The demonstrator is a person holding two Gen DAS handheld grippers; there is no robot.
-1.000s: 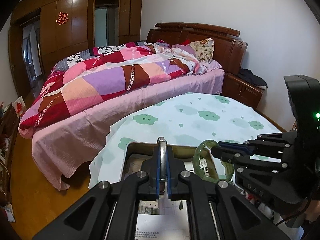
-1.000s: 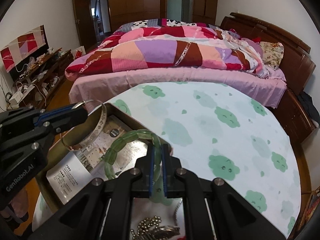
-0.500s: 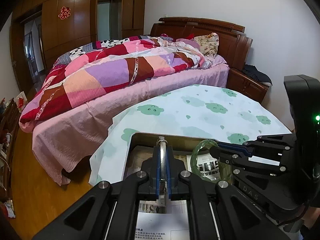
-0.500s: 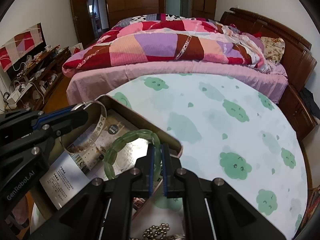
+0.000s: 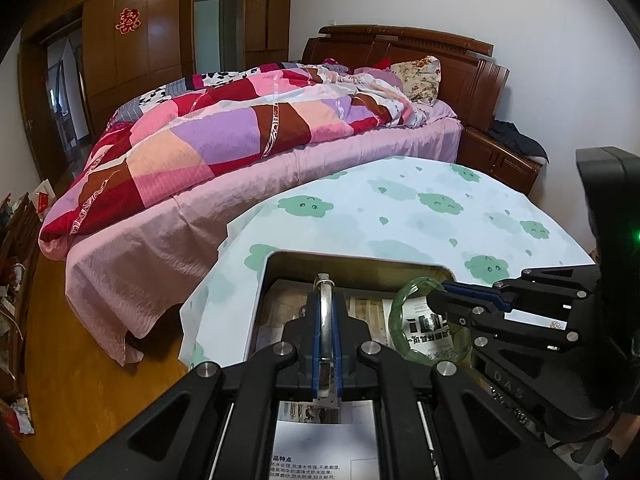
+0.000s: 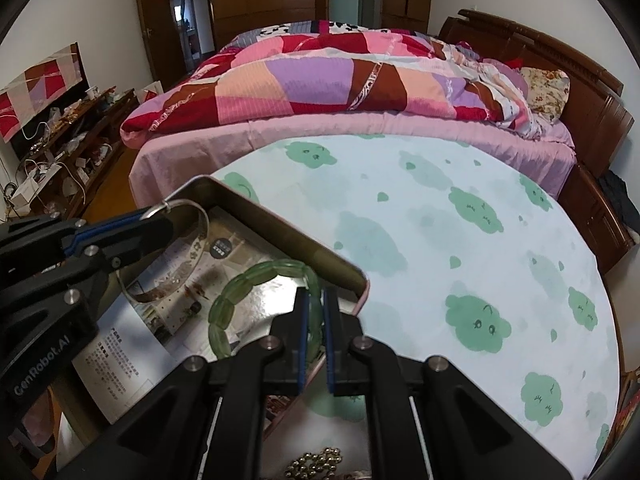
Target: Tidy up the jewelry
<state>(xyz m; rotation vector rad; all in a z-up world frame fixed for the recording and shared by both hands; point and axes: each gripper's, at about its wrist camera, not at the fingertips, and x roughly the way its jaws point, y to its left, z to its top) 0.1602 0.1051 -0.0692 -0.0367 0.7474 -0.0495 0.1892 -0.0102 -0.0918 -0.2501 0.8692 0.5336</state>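
Note:
A metal tin box (image 5: 360,260) lined with printed paper sits on the round table; it also shows in the right wrist view (image 6: 256,204). My left gripper (image 5: 326,304) is shut on a silver bangle (image 5: 323,284), seen side-on from the right wrist view (image 6: 188,256), and holds it over the box's left part. My right gripper (image 6: 314,304) is shut on a green jade bracelet (image 6: 244,284), which hangs over the box's right part and shows in the left wrist view (image 5: 404,320). Whether either piece touches the box floor is unclear.
A cloud-print cloth (image 6: 460,240) covers the table. A gold bead chain (image 6: 316,464) lies by the near table edge. A bed with a patchwork quilt (image 5: 240,128) stands just behind the table. A cluttered cabinet (image 6: 68,128) is at the left.
Both grippers have moved down and forward with their bracelets, so the bangle and the jade bracelet now hang lower, inside the box's outline.

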